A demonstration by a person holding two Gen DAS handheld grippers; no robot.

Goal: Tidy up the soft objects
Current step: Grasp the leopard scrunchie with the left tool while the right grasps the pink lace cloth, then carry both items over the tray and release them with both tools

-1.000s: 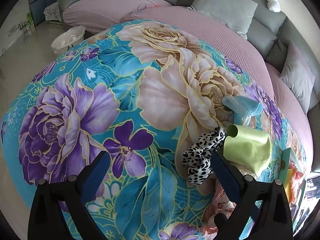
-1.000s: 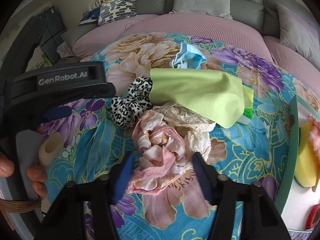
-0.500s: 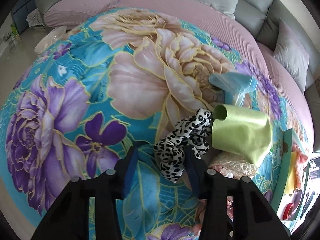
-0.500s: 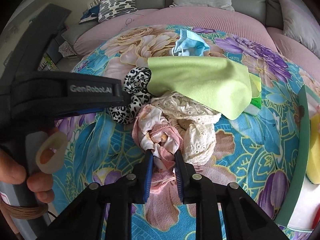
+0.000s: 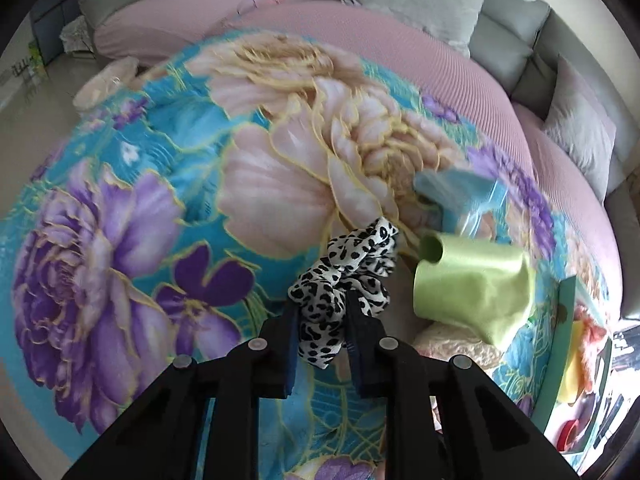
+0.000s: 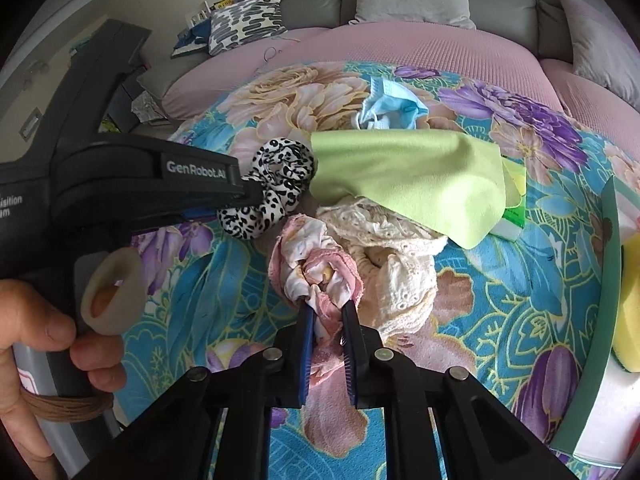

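Observation:
My left gripper (image 5: 320, 312) is shut on a leopard-print scrunchie (image 5: 344, 276), which also shows in the right wrist view (image 6: 276, 184) pinched at the left gripper's tip. My right gripper (image 6: 326, 312) is shut on a pink-and-white scrunchie (image 6: 316, 268). Beside it lies a cream lace cloth (image 6: 388, 252). A lime green cloth (image 6: 408, 172) lies over the pile and shows in the left wrist view (image 5: 472, 284). A light blue face mask (image 6: 388, 108) lies behind it.
All lies on a floral turquoise tablecloth (image 6: 520, 256). A green-edged tray (image 6: 600, 320) with a yellow sponge (image 6: 630, 304) stands at the right. A pink and grey sofa (image 6: 420, 40) with cushions curves behind the table.
Both grippers have closed: the left on the leopard scrunchie after moving in toward it, the right on the pink-and-white scrunchie.

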